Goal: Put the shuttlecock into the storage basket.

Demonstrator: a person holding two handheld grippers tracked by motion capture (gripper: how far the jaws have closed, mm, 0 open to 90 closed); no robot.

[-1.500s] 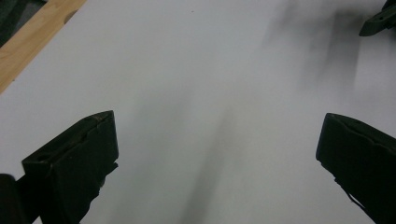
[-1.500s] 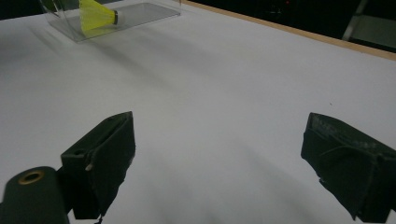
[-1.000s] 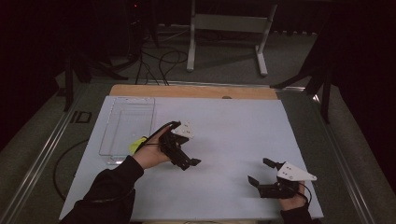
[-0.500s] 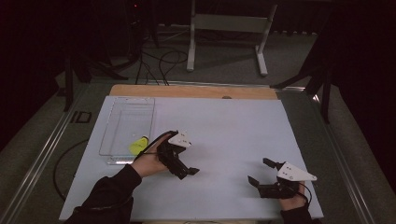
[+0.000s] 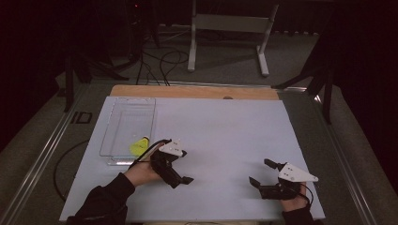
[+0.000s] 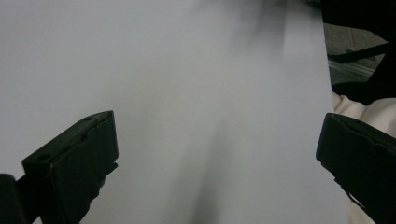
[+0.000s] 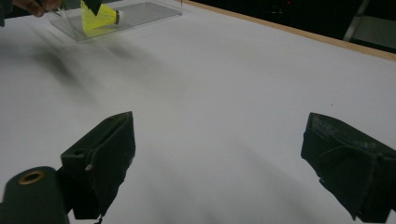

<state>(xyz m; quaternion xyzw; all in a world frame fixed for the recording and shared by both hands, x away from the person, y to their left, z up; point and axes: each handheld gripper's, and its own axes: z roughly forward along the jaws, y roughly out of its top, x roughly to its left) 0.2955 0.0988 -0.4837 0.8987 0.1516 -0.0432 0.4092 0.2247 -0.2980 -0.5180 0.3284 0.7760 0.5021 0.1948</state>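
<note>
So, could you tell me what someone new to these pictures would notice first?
Probably the bright yellow shuttlecock, lying at the near end of the clear tray on the left of the white table; it is the only vivid colour there. Next come the two black grippers over the bare near part of the table: the left gripper just right of the tray, the right gripper near the right corner, both with jaws wide apart and holding nothing.
</note>
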